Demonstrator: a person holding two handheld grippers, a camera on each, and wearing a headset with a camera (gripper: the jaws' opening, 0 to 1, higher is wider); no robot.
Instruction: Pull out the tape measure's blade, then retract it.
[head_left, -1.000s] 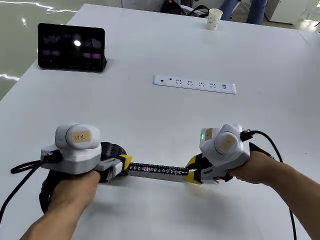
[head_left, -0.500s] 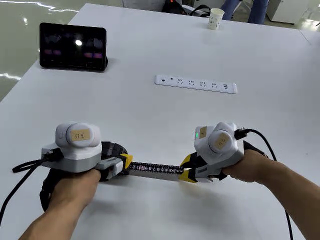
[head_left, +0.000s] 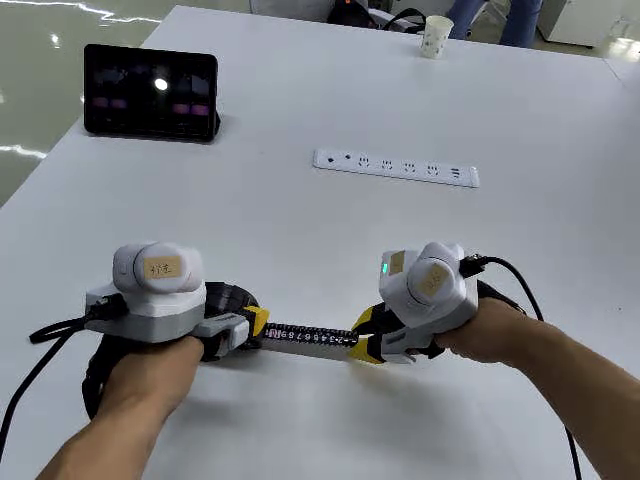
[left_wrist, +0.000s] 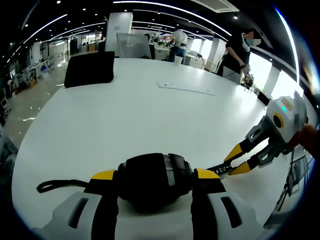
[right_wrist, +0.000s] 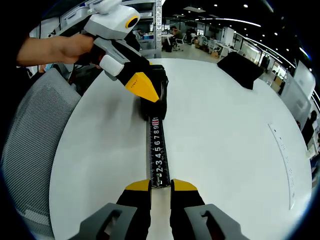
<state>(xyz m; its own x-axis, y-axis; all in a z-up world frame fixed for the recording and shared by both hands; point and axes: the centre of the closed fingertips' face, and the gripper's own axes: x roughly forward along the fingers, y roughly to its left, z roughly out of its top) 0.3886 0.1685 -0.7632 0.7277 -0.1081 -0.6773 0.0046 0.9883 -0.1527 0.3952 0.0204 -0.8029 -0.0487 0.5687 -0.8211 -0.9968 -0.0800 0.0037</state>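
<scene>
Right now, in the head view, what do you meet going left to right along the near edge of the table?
Left claw → tape measure's blade → right claw.

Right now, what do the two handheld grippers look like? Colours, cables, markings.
Both have white-grey bodies and black jaws with yellow tips. The left gripper carries a handwritten tan sticker and a black cable at its rear. The right gripper has a tan label, a lit green light and a black lead.
</scene>
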